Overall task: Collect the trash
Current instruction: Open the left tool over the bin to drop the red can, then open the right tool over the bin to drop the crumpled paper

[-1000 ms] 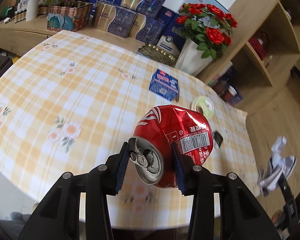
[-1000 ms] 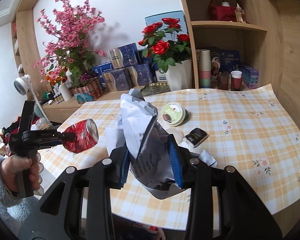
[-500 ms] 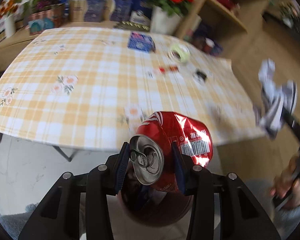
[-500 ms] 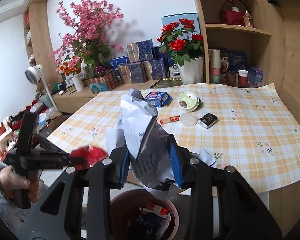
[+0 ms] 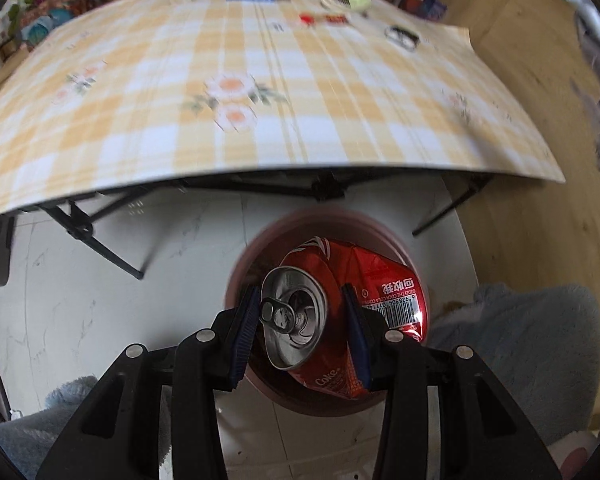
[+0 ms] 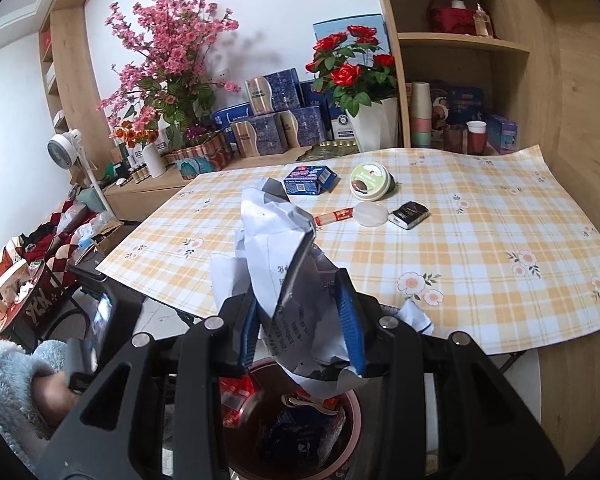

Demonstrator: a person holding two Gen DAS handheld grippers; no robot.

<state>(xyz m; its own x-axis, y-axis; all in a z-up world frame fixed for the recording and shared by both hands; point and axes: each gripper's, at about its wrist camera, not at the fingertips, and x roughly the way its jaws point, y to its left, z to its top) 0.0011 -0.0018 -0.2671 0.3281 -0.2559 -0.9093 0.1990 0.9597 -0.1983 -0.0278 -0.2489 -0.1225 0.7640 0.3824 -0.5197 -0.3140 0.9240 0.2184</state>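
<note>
Red crushed can [image 5: 340, 312] clamped in my L gripper [image 5: 302, 332] over bin [image 5: 260, 248]; light, dented, slippery, so I'm holding mid-body. R gripper [image 6: 302, 320] pinches crumpled paper wrapper [image 6: 288, 264], soft, above bin too

red can [image 5: 356, 280]: "coke" | barcode digits, blurred, perhaps "6 928804" | crumpled paper [image 6: 284, 248]: print unreadable

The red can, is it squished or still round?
Squished. The red can has dented, creased sides, clamped in the left gripper over the bin.
</note>
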